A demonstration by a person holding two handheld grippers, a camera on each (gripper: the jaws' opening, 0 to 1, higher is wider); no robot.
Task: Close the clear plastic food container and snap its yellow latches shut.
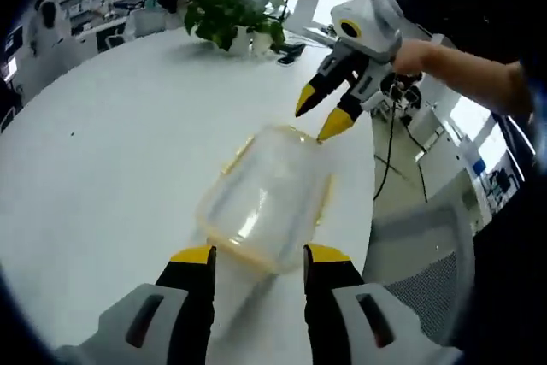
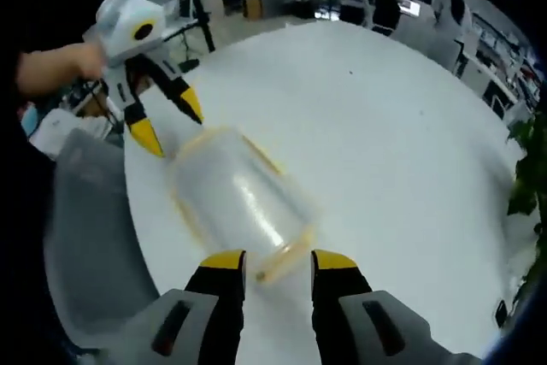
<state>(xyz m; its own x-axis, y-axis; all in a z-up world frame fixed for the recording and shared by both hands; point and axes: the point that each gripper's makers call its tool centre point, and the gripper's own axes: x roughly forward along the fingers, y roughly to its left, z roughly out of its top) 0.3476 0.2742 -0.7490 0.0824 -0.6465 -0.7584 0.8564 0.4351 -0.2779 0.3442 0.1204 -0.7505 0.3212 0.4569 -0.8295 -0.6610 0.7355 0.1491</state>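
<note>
While both claws stand spread and hold nothing, the item sits as follows

Item: clear plastic food container with yellow rim and latches (image 1: 267, 203) (image 2: 235, 203), lid apparently resting on the body, lying near the edge of the round white table (image 1: 111, 143) (image 2: 385, 126), between the two tools.

Left gripper (image 1: 258, 264) (image 2: 167, 117): yellow-tipped jaws apart, just short of one end of the container, not gripping it.

Right gripper (image 2: 278, 264) (image 1: 323, 113): jaws likewise parted at the opposite end; one tip looks close to or touching the rim, contact uncertain.

Risks, as judged: the light, smooth box may skid across the slick tabletop if one claw pushes without the other bracing it, and the table edge with the grey chair (image 1: 427, 254) (image 2: 85, 237) below is close. A latch pressed while the lid sits crooked may fail to catch or spring the lid up.

Hard to make out: motion blur and the see-through plastic hide whether the lid is fully seated, how many latches there are, and which are open. Contents, if any, cannot be told. Green potted plant (image 1: 226, 14) stands well apart
</note>
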